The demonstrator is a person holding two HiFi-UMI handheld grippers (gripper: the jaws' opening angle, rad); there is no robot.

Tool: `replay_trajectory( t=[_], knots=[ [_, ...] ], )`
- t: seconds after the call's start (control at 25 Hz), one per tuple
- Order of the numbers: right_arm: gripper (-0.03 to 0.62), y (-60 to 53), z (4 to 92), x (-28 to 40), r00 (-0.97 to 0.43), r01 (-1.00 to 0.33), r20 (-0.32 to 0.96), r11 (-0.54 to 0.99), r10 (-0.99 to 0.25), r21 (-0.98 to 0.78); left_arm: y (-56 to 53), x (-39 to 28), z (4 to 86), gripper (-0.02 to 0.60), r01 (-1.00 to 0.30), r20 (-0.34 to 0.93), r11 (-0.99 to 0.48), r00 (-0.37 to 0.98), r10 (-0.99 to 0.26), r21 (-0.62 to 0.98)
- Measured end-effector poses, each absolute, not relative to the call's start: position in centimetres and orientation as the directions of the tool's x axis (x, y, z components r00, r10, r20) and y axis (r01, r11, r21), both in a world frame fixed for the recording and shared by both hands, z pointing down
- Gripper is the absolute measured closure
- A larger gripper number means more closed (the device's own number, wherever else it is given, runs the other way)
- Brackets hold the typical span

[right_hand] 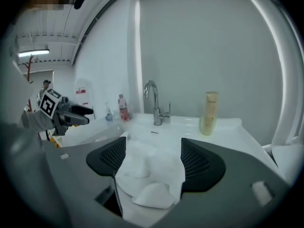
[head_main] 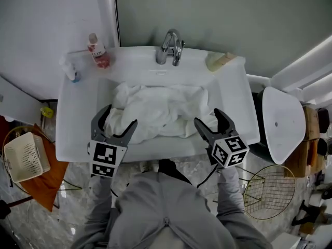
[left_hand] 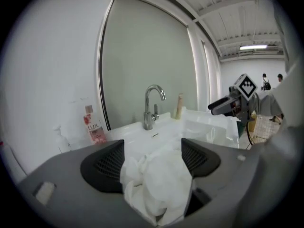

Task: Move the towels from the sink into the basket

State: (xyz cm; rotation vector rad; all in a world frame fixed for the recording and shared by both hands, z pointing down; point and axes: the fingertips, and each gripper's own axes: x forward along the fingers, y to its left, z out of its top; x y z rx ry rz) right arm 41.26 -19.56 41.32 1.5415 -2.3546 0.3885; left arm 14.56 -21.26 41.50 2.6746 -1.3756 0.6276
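Jaws: both pairs wide open, nothing pinched. The left gripper hangs over the front-left part of the towels, and the right gripper over the front-right. Each gripper view shows white cloth in the gap btwn its pads, but the pads stand well apart and aren't closed on it.

Towels: white, crumpled into one loose heap w/ deep folds and soft ridges. They fill most of the sink bowl from left wall to right. How many pieces there are can't be told. They look limp, bunched higher at back-left and spilling twd the front edge.

Sink: white, rectangular, w/ a broad flat rim.
- Chrome faucet: centre of the back edge.
- Pink-label LUX bottle: upright at the back-left corner.
- Small pump dispenser: just beside the bottle, nearer the left edge.
- Beige tube: at the back-right corner.

Off the sink:
- Cream plastic basket: low at the left on an orange seat, well apart from the towels.
- Wire basket: on the floor, front-right.

Person's grey sleeves run up to both grippers at the sink's front edge.
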Motion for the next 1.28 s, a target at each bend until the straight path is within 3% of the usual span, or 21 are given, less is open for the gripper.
replay_trajectory(
  t=[0.6,0.92,1.28],
  knots=[
    [0.249,-24.3,55.2,37.9,-0.432,-0.72,0.783,0.694,-0.448,0.0,-24.8,16.3,53.0,0.176,-0.767,0.698,-0.635,0.407,-0.589,-0.089],
    [0.249,-24.9,59.9,38.0,-0.404,-0.676,0.85,0.736,-0.337,-0.029,-26.2,16.8,57.0,0.175,-0.743,0.787,-0.661,0.344,-0.512,-0.105],
    [0.249,-25.2,63.1,38.1,-0.374,-0.645,0.888,0.763,-0.267,-0.042,-25.9,17.7,60.1,0.173,-0.744,0.856,-0.669,0.348,-0.382,0.004]
  ],
)
